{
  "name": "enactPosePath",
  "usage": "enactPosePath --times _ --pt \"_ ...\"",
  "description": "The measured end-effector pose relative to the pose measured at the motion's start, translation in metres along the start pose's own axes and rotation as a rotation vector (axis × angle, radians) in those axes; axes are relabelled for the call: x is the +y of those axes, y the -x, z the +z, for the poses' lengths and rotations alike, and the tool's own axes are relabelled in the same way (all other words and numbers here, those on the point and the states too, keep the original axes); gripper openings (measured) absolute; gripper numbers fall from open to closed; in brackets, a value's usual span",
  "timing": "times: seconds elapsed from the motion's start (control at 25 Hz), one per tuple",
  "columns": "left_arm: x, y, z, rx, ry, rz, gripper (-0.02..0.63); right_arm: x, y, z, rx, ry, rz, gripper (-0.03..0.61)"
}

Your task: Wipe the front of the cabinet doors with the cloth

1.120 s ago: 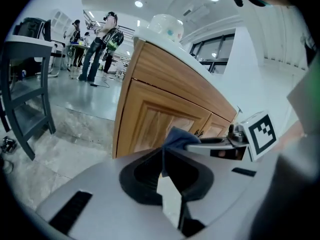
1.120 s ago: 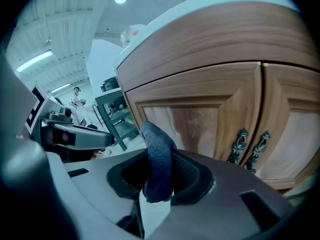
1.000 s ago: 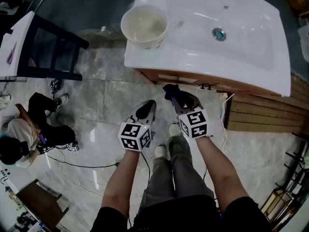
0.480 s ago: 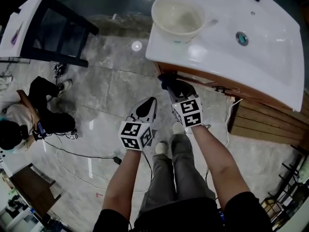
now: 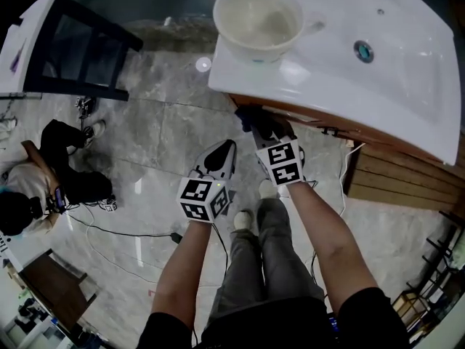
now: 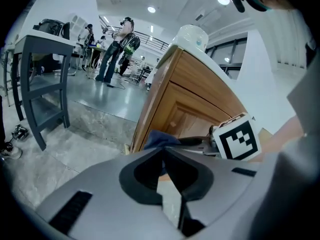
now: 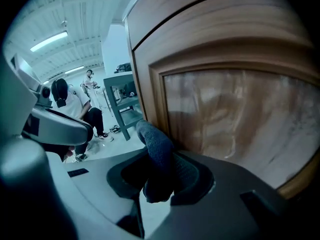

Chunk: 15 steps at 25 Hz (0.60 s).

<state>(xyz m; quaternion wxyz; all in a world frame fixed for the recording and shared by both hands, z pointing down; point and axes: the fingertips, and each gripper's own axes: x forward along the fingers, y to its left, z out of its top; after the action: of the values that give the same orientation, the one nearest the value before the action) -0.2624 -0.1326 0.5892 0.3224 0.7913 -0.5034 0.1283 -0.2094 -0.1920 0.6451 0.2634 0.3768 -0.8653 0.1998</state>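
Note:
My right gripper (image 5: pixel 263 127) is shut on a dark blue cloth (image 7: pixel 156 154), whose tip presses against the wooden cabinet door (image 7: pixel 225 119) near its left edge. In the head view the cloth (image 5: pixel 249 116) sits just under the white sink top (image 5: pixel 392 71), at the cabinet's left corner. The left gripper (image 5: pixel 220 158) hangs over the floor to the left of the right one, jaws together with nothing between them. In the left gripper view the cabinet door (image 6: pixel 192 115), the cloth (image 6: pixel 159 138) and the right gripper's marker cube (image 6: pixel 239 138) show ahead.
A cream bowl (image 5: pixel 257 17) stands on the sink top's left end. A dark table frame (image 5: pixel 73 49) stands to the left. A person (image 5: pixel 43 180) crouches on the marble floor at left, with cables nearby. Wooden slats (image 5: pixel 407 180) lie right of the cabinet.
The right gripper with the cloth has shifted up and left along the cabinet front toward its left corner. The left gripper has stayed beside it.

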Motion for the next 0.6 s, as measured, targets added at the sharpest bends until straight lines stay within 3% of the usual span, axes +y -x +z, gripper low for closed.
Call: enactPosePath --times 0.6 --pt "-0.075 -0.052 0.000 0.064 -0.097 -0.193 0.021 -0.091 0.080 -0.056 0.002 -0.172 -0.242 0.110"
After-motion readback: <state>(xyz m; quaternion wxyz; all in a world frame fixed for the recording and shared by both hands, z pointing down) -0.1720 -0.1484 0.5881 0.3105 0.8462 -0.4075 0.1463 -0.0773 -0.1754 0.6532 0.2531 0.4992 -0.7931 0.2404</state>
